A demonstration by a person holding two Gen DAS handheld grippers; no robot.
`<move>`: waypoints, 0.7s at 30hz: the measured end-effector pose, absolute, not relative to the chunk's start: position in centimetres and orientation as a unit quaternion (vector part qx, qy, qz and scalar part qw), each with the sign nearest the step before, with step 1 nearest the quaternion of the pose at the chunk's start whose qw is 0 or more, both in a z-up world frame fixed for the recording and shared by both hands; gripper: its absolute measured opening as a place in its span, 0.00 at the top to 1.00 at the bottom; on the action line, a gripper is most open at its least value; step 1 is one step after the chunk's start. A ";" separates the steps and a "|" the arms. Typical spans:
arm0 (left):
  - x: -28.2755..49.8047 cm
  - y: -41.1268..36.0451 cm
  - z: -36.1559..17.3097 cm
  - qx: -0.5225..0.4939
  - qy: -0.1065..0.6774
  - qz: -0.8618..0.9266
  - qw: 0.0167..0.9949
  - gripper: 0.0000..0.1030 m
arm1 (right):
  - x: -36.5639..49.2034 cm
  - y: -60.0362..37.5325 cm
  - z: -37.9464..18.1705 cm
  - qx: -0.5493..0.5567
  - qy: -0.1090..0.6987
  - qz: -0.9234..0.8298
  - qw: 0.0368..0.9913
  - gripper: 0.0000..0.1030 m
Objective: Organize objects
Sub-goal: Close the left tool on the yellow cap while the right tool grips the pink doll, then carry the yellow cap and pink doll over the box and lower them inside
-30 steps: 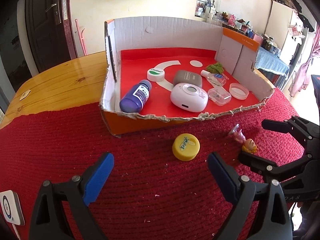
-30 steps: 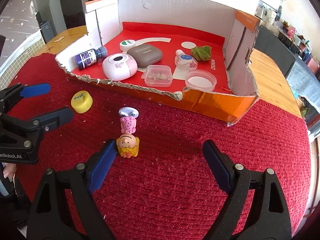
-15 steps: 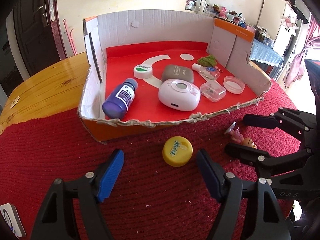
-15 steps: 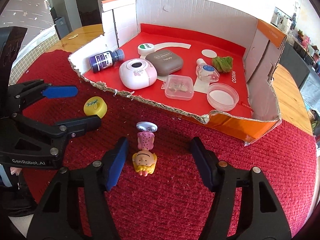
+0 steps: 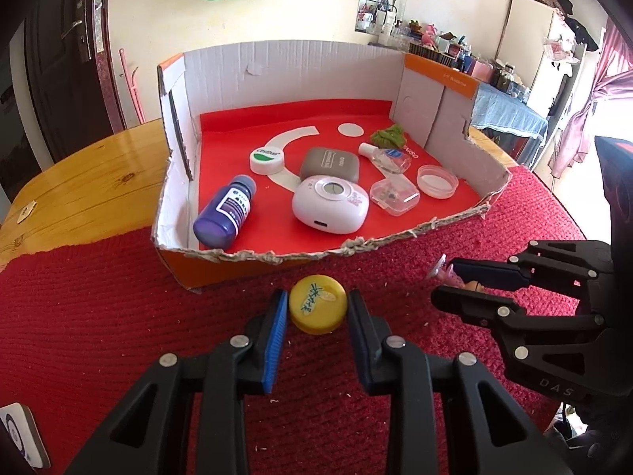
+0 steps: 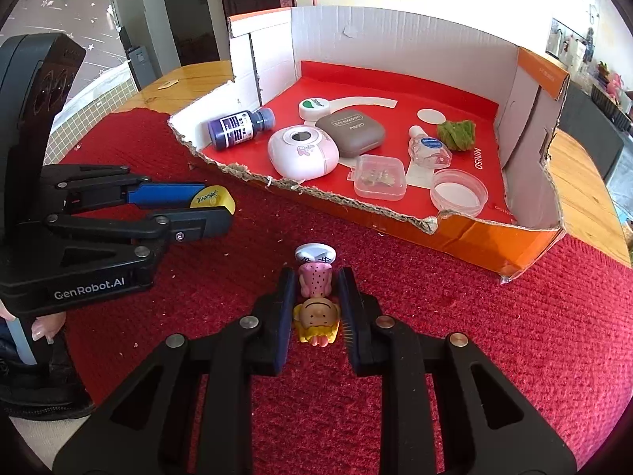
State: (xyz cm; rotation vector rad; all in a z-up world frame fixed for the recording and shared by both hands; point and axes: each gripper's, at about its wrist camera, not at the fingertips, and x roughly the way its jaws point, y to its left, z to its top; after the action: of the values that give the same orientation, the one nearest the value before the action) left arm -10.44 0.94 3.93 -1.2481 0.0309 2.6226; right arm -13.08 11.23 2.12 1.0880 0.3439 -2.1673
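Note:
A yellow bottle cap (image 5: 316, 308) lies on the red mat in front of the cardboard box (image 5: 277, 75). My left gripper (image 5: 317, 301) is closing, and its blue pads press on both sides of the cap. The right wrist view shows that left gripper (image 6: 209, 208) from the side, with the cap (image 6: 213, 197) between its fingers. A small doll (image 6: 316, 312) in a pink dress, with yellow hair, lies on the mat. My right gripper (image 6: 316, 281) is closing, its pads on the doll's sides. The left wrist view shows the right gripper (image 5: 445, 283) hiding most of the doll.
The open-fronted box holds a purple bottle (image 5: 225, 211), a white round device (image 5: 330, 206), a grey case (image 5: 330, 164), a small clear box (image 5: 393, 196) and several other small items. The red mat (image 5: 99, 316) covers a wooden table (image 5: 91, 182). A white card-like device (image 5: 19, 435) lies at the lower left.
Both grippers went from wide open to closed: the left onto the yellow cap, the right onto the doll. Both edged forward toward the box.

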 end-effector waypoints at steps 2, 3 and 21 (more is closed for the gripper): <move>-10.0 1.0 4.6 -0.419 0.010 0.900 0.123 0.69 | -12.7 11.5 2.7 0.411 0.128 -0.835 0.342 0.80; -9.9 1.1 4.9 -0.416 0.010 0.901 0.125 0.69 | -12.6 11.7 3.1 0.406 0.125 -0.837 0.344 0.80; -8.6 1.8 6.1 -0.399 0.017 0.907 0.132 0.69 | -11.8 13.0 5.4 0.390 0.100 -0.844 0.355 0.80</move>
State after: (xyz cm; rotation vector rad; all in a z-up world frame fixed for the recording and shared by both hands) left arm -8.60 1.81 6.13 -1.1588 0.0483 2.6316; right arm -11.80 13.00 5.36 1.0077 0.2572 -2.1809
